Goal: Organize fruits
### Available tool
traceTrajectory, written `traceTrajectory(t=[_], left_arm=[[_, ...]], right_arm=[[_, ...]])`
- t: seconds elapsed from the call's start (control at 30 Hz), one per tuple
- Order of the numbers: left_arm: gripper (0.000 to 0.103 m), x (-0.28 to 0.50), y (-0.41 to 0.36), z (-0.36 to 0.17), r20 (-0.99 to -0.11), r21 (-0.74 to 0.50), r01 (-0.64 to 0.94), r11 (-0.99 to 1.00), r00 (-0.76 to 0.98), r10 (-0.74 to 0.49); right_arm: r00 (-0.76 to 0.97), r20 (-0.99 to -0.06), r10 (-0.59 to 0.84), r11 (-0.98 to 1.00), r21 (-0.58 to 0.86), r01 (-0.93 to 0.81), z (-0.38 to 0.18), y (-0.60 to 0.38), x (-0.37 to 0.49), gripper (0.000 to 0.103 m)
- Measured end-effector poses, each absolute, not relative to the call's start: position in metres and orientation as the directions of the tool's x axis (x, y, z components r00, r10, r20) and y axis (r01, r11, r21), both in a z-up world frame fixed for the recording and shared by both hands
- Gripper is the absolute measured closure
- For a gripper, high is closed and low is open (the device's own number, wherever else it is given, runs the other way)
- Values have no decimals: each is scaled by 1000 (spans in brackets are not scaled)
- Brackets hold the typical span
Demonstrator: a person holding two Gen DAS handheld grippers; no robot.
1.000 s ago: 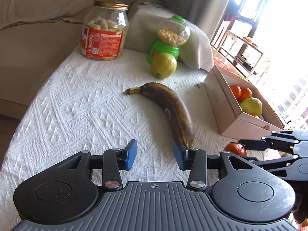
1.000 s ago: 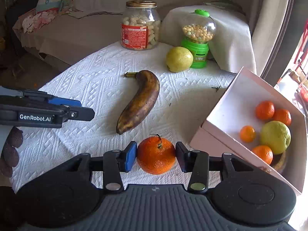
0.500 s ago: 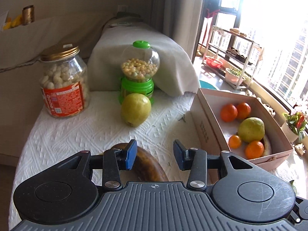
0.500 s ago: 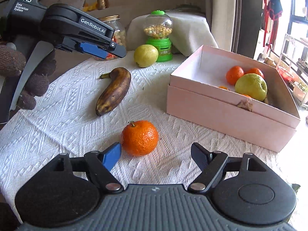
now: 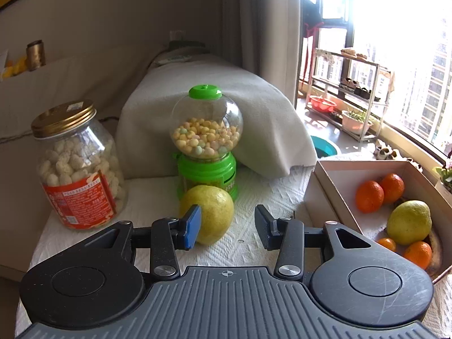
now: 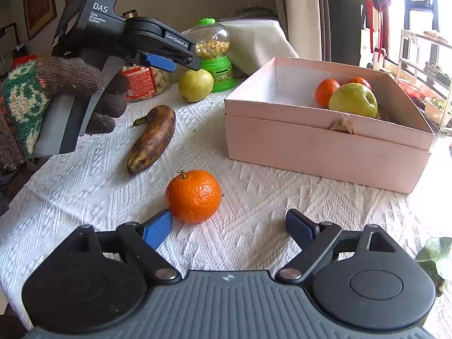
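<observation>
From the right wrist we see what the left wrist view hides: the browned banana (image 6: 152,138) and a loose orange (image 6: 193,195) on the white desk cloth (image 6: 84,186), and the left tongs (image 6: 180,56) from the side, held by a knit-gloved hand (image 6: 70,84). Their body reads "DAS Data Acquisition System" and "GenRobot.AI". The left wrist view alone shows the full peanut jar (image 5: 77,166) with its gold lid and red label, whose print is too small for us to read.

The right tongs (image 6: 228,226) are opening, the orange just ahead of the blue pad, apart from both pads, nothing gripped. The left tongs (image 5: 224,224) stand partly open over the yellow-green fruit (image 5: 210,214) beside the green candy dispenser (image 5: 207,141); the pads seem not to press on it, though one pad covers its edge.

In the pink box (image 5: 325,195) we count, from the left wrist, four oranges and one yellow-green fruit; the right wrist shows only two of those oranges. Outside lie one banana, one orange, one yellow-green fruit.
</observation>
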State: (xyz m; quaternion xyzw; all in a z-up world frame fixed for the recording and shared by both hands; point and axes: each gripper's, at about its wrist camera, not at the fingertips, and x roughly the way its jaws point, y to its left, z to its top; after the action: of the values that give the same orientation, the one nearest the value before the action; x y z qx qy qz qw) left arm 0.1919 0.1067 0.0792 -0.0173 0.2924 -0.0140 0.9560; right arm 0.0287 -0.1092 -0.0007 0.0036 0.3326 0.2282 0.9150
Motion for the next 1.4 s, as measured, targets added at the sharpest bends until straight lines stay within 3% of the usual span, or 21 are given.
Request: traceTrajectory(t=[0.17, 0.37, 0.57, 0.73, 1.03, 1.23, 1.4], left_arm=[[56, 219, 117, 67, -617, -70, -9, 998, 786, -36], [46, 236, 116, 57, -632, 86, -67, 994, 768, 107], [34, 255, 132, 49, -640, 48, -99, 994, 761, 107], [35, 262, 145, 37, -641, 50, -88, 995, 761, 100], [38, 236, 183, 44, -674, -84, -38, 996, 738, -29], [38, 170, 186, 73, -639, -242, 47, 969, 744, -196], [38, 89, 161, 85, -672, -274, 153, 950, 676, -302]], right_arm=[[671, -605, 429, 893, 170, -418, 0, -111, 28, 14], [671, -605, 430, 892, 171, -418, 0, -112, 29, 13], [667, -604, 436, 890, 177, -421, 0, -112, 29, 12], [667, -604, 437, 889, 178, -421, 1, -112, 28, 12], [664, -604, 441, 887, 182, -423, 1, -113, 29, 11], [662, -605, 442, 886, 183, -425, 0, -112, 29, 10], [663, -609, 436, 888, 171, -426, -1, -110, 29, 10]])
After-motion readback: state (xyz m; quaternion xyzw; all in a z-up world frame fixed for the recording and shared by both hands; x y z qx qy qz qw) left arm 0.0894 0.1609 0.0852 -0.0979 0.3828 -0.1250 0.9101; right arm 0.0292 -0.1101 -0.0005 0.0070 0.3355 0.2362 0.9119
